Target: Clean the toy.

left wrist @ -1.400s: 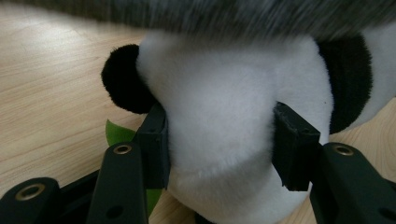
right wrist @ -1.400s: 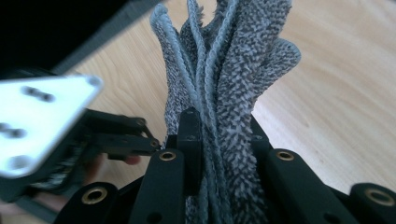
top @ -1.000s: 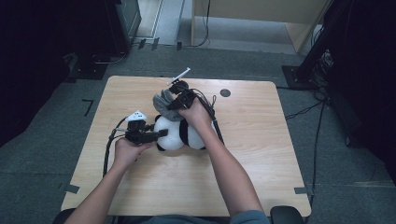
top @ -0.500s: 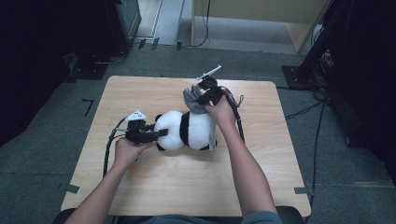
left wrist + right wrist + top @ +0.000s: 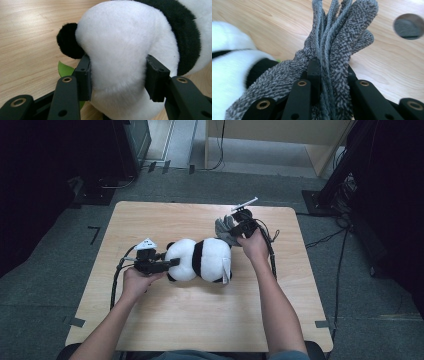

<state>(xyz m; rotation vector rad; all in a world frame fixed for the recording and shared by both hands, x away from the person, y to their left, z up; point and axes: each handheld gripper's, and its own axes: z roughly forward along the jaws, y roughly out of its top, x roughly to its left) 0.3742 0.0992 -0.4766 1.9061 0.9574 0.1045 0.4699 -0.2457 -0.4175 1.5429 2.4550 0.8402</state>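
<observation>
No lettering, label, brand or number comes up readable anywhere here. The plush panda (image 5: pixel 200 260) carries a small white tag at its side, but it is too small and blurred to make out any print. The grey glove (image 5: pixel 337 50) and the wooden table (image 5: pixel 200 320) bear no writing.

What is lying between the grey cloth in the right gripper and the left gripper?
The toy panda lies between them on the table, in the high view: left gripper clamps its one end, grey cloth in the right gripper meets the other.
</observation>
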